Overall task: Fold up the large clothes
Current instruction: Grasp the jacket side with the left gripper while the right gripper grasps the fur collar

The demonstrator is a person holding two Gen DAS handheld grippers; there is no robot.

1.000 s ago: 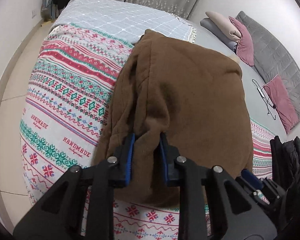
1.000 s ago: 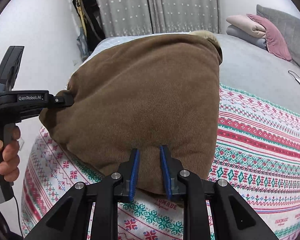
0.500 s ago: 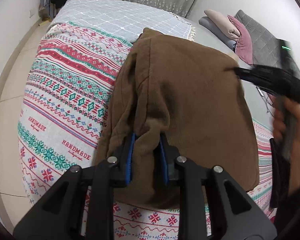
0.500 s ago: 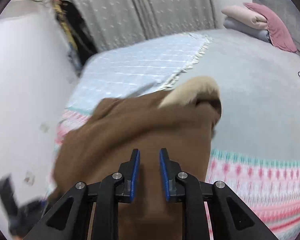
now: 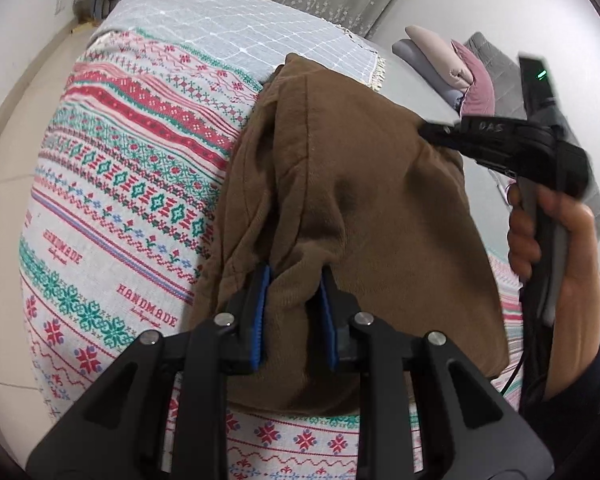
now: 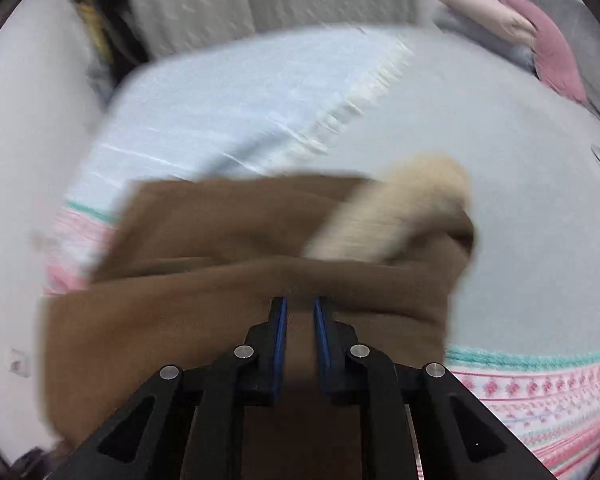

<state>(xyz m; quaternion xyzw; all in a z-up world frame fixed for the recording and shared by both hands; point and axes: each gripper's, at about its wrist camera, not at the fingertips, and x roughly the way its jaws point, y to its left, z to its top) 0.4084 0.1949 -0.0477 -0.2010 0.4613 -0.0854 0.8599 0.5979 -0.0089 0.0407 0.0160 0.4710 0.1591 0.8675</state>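
bed (image 5: 112, 184): patterned blanket spread over it | brown garment (image 5: 360, 200): lies folded on the blanket, cream lining (image 6: 396, 216) showing at its far end | left gripper (image 5: 294, 320): clenched on the garment's near edge | right gripper (image 6: 299, 312): jaws just closing over the garment's far part, blurred, grip unclear

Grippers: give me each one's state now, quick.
Left gripper: shut on the brown corduroy garment.
Right gripper: jaws just closing, garment fabric between them; grip cannot be told.
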